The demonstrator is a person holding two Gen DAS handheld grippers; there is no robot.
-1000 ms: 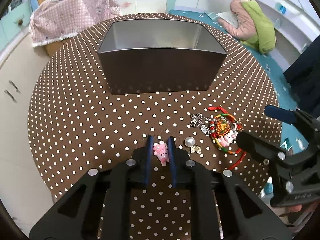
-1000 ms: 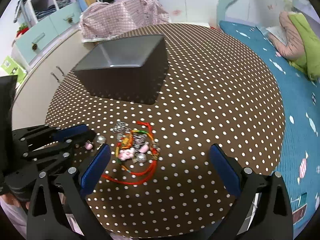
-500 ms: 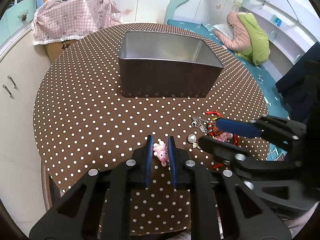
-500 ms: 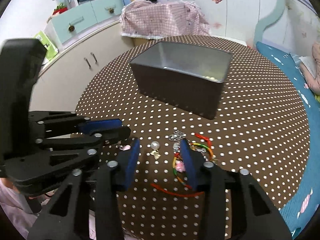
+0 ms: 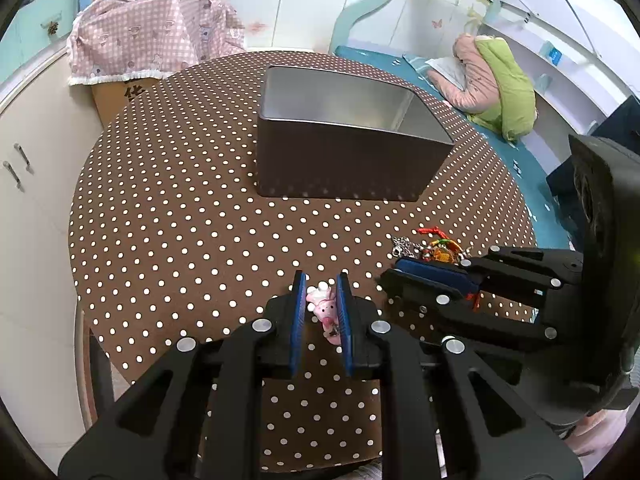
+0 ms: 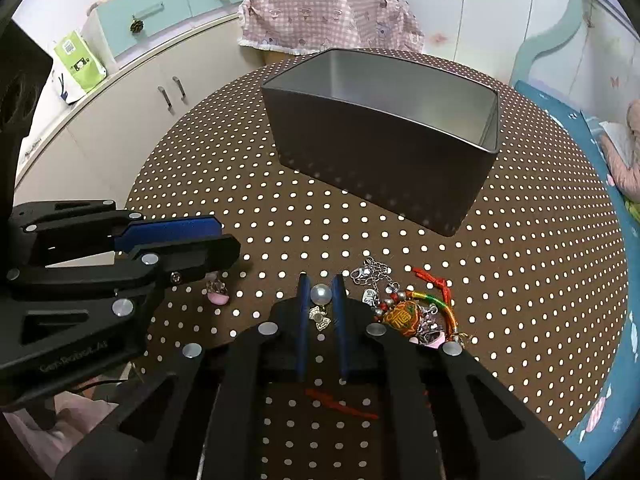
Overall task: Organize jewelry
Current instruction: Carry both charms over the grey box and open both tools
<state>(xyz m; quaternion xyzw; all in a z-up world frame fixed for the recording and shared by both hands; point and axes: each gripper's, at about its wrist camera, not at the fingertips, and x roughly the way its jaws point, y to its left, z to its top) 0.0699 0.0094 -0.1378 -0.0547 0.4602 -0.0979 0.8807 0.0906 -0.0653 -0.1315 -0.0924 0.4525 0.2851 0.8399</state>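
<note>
Your left tongs (image 5: 321, 294) grip the pink charm (image 5: 325, 308) just above the dotted surface (image 5: 180, 216); your right tongs (image 6: 321, 294), wide a second ago, are closing with the pearl charm (image 6: 321, 294) between them (the bracelet tangle (image 6: 408, 312) lies just to their right). The tin box (image 6: 384, 152) stands straight ahead, beyond both, with its long side facing you.

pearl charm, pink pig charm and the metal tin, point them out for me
pearl charm (image 6: 321, 294), right wrist view, on the round pearl.
pink pig charm (image 5: 323, 308), left wrist view, on its body.
metal tin (image 6: 380, 160), right wrist view, on its dark front wall.
</note>
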